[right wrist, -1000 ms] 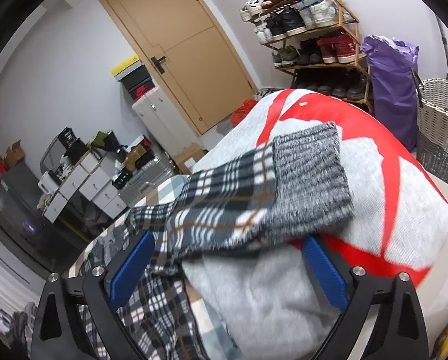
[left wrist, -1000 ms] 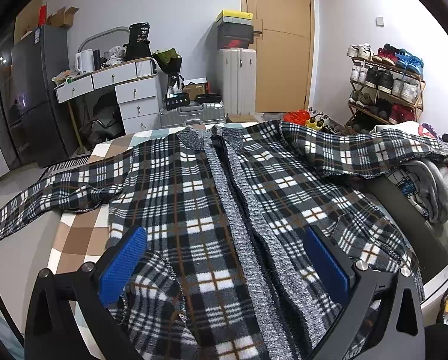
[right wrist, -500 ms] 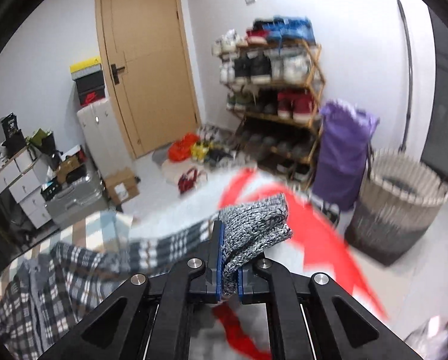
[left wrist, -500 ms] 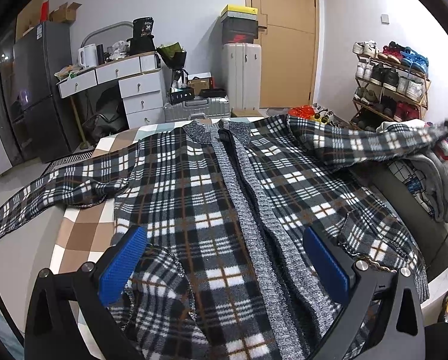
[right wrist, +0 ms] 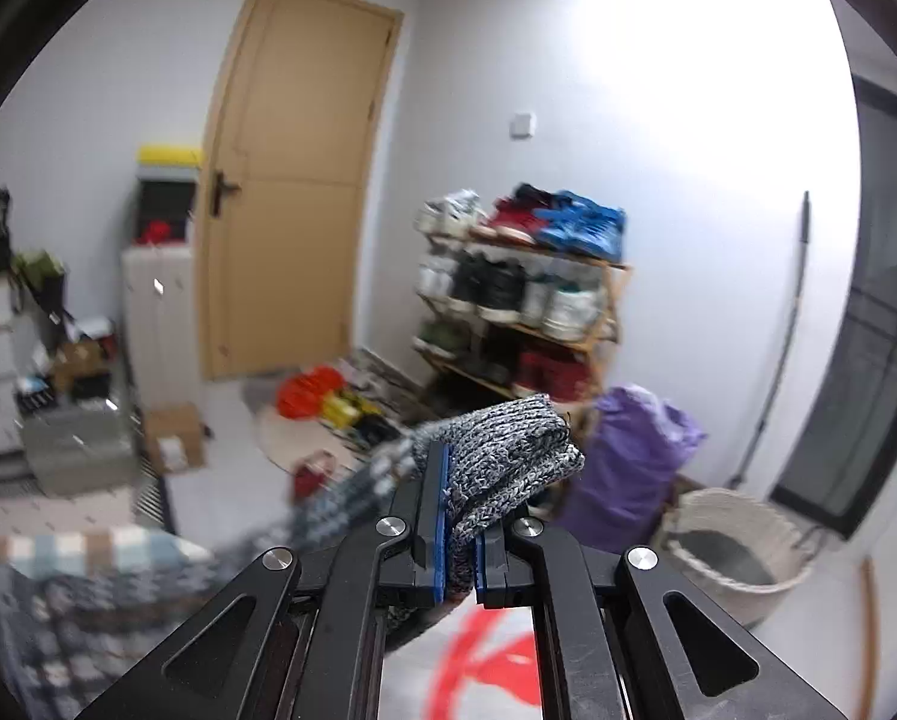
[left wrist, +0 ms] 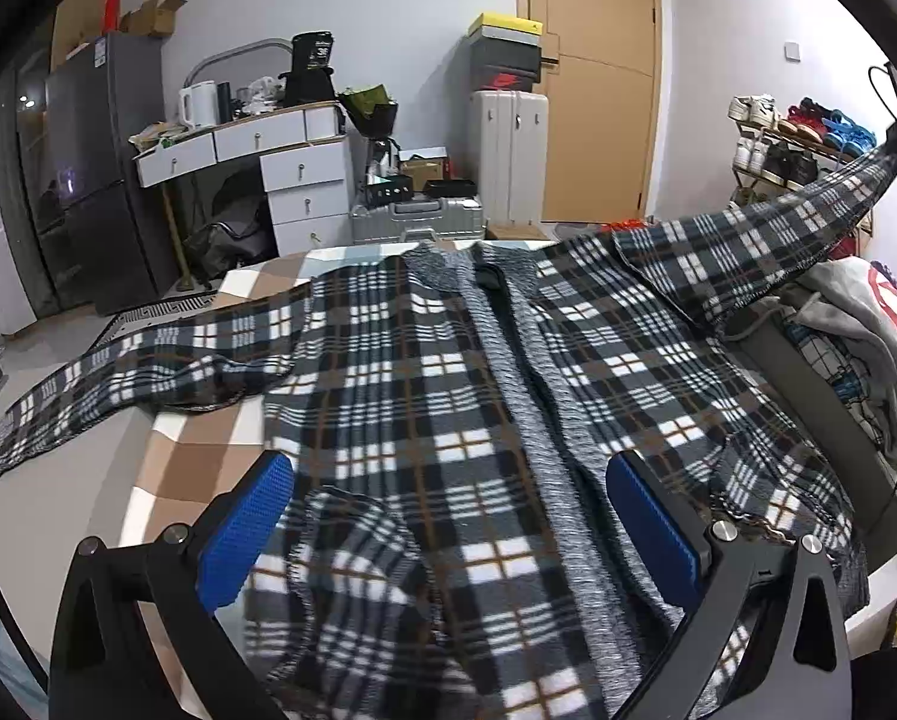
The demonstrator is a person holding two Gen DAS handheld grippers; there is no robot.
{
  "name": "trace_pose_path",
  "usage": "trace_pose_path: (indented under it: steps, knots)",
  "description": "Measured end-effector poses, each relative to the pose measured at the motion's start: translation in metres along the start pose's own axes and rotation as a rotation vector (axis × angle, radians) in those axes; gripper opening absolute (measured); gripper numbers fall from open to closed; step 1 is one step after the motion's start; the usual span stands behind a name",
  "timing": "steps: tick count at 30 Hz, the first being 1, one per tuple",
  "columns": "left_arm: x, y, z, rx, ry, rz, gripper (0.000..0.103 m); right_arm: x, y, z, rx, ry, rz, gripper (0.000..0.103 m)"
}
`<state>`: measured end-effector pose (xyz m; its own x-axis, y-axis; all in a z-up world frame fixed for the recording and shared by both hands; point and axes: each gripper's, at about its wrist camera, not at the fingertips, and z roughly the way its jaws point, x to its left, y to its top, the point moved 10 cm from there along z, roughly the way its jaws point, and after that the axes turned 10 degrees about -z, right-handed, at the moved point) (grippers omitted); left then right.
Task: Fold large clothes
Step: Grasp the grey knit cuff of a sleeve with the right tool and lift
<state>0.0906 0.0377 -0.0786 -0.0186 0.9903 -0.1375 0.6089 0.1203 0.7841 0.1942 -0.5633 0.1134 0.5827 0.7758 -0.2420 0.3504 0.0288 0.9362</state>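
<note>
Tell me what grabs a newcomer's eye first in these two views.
The big plaid cardigan spread open across the bed fills the left wrist view, with the open left tool hovering over its hem. Its right-hand sleeve is pulled up off the bed toward the upper right. In the right wrist view, the right tool is shut on the grey knit cuff, in front of a full shoe rack.
</note>
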Motion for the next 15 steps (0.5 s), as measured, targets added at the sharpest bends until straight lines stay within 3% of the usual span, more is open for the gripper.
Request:
trace_pose_path:
  steps: [3, 7, 11, 15]
  knots:
    - [0.012, 0.008, -0.003, -0.019, 0.013, -0.018, 0.102, 0.039, 0.017, -0.017, -0.060, 0.103, -0.014, 0.005]
    - [0.035, 0.020, -0.011, -0.045, 0.011, -0.092, 0.102, 0.111, 0.036, -0.061, -0.145, 0.317, -0.017, 0.005]
    - [0.057, 0.028, -0.018, -0.070, 0.023, -0.153, 0.102, 0.206, 0.042, -0.113, -0.192, 0.550, -0.051, 0.005]
    - [0.078, 0.030, -0.022, -0.103, 0.055, -0.185, 0.102, 0.314, 0.024, -0.166, -0.202, 0.806, -0.094, 0.005]
